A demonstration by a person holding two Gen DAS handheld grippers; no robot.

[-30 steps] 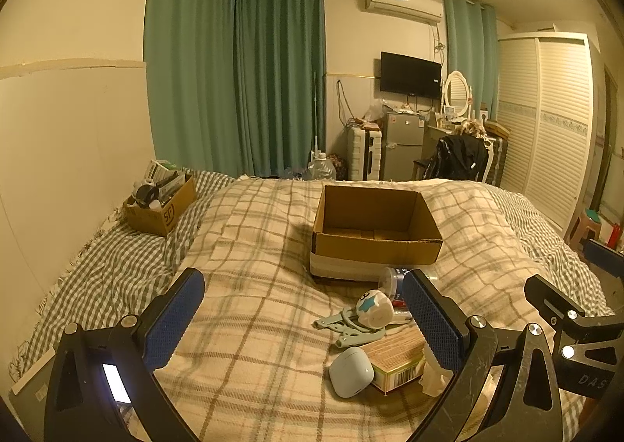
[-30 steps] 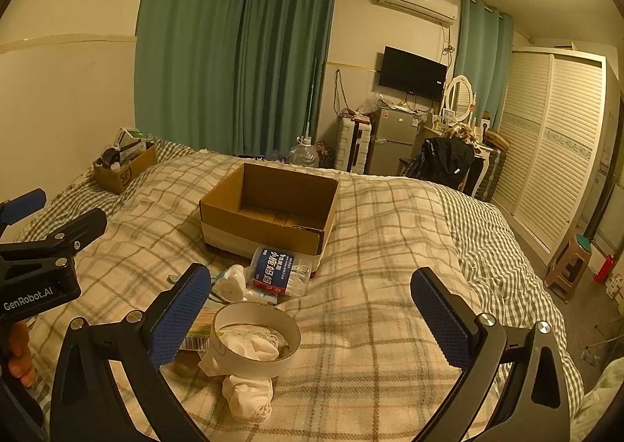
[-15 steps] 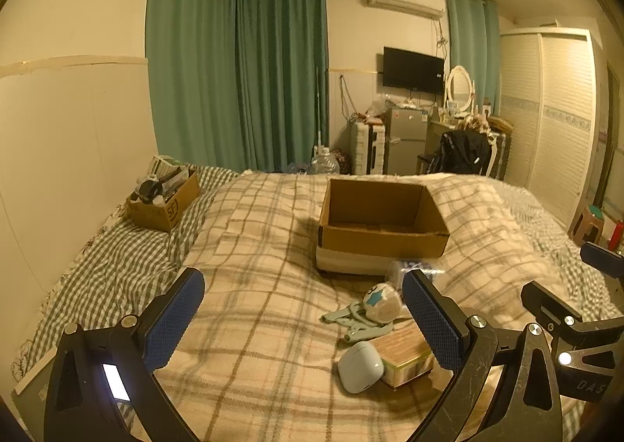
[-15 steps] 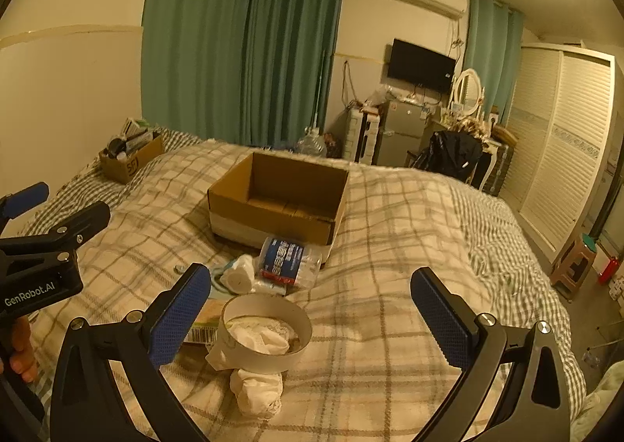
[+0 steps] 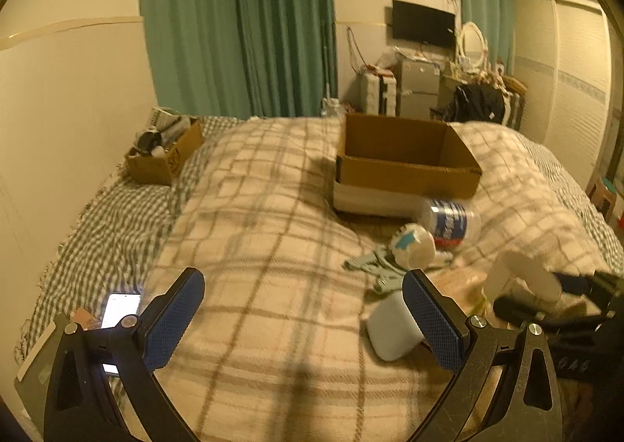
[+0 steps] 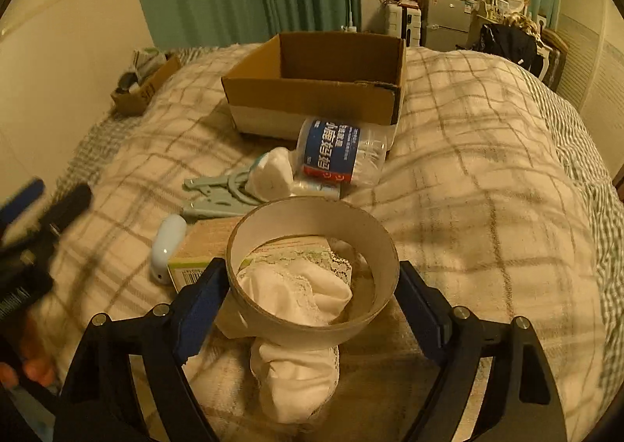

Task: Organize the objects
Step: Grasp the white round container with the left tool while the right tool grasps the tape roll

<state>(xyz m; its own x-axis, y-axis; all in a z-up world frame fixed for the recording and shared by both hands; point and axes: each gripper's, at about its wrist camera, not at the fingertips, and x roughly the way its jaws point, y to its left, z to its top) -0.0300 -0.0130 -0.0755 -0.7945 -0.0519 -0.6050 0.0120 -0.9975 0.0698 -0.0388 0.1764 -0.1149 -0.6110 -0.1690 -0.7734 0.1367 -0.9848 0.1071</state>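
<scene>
An open cardboard box (image 6: 316, 91) stands on the plaid bed, also in the left wrist view (image 5: 405, 165). In front of it lie a clear bottle with a blue label (image 6: 335, 153), a white rounded object (image 6: 273, 175), pale green clips (image 6: 218, 194), a white case (image 6: 167, 247) and a flat carton (image 6: 202, 251). My right gripper (image 6: 312, 296) straddles a white ring (image 6: 312, 274) with white lace cloth (image 6: 296, 294) inside; its pads touch the ring's sides. My left gripper (image 5: 304, 319) is open and empty over the blanket, the white case (image 5: 392, 329) beside its right finger.
A small cardboard box of items (image 5: 163, 153) sits at the bed's left side. A lit phone (image 5: 119, 307) lies at the left edge. A fridge, TV and wardrobe stand beyond the bed.
My right gripper has moved forward and down over the white ring and narrowed onto its sides. My left gripper has tilted down and shifted left, bringing the phone into view.
</scene>
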